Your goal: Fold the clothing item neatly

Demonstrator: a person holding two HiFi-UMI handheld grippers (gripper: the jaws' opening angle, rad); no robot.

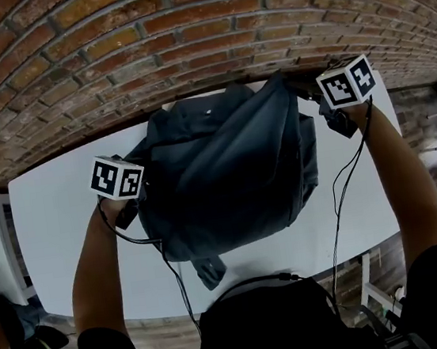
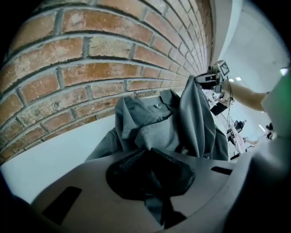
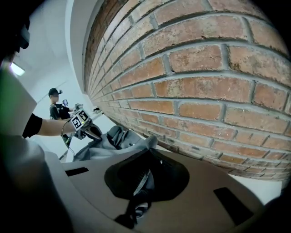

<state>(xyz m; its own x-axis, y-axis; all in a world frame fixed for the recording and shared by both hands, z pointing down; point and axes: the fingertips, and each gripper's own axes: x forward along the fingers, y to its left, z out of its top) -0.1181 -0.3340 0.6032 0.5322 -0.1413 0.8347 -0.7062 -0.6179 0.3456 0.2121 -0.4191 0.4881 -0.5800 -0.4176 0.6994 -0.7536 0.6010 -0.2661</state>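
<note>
Nearest the camera, at 6 o'clock in the head view, were the person's dark-clad shoulders, both bare forearms reaching out over a white table (image 1: 57,223). Black cables (image 1: 338,186) trailed back from each tool towards the body.

A dark grey garment (image 1: 227,176) lay bunched in the middle of the table, with a narrow tail of cloth trailing toward the near edge at 6 o'clock.

At the garment's 9 o'clock edge sat the left gripper (image 1: 131,211), marker cube uppermost, angled down at the cloth. In the left gripper view its jaws (image 2: 150,157) stood narrow, with a fold of the dark fabric pinched between them. Beyond the jaws the garment (image 2: 150,123) rose in crumpled folds, with a collar and a small button showing.

Further out, at about 1 o'clock on the garment, the right gripper (image 1: 307,92) held the far corner, lifted clear of the table and drawn up to a peak. The right gripper view showed those jaws (image 3: 146,159) nearly closed on a strip of the fabric — the rest of the garment (image 3: 113,141) ran away toward 10 o'clock, where the left gripper's cube (image 3: 81,120) appeared.

A red brick wall (image 1: 184,30) stood just behind the table's far edge, at 12 o'clock. In the right gripper view, a person stood in the background well beyond the table.
</note>
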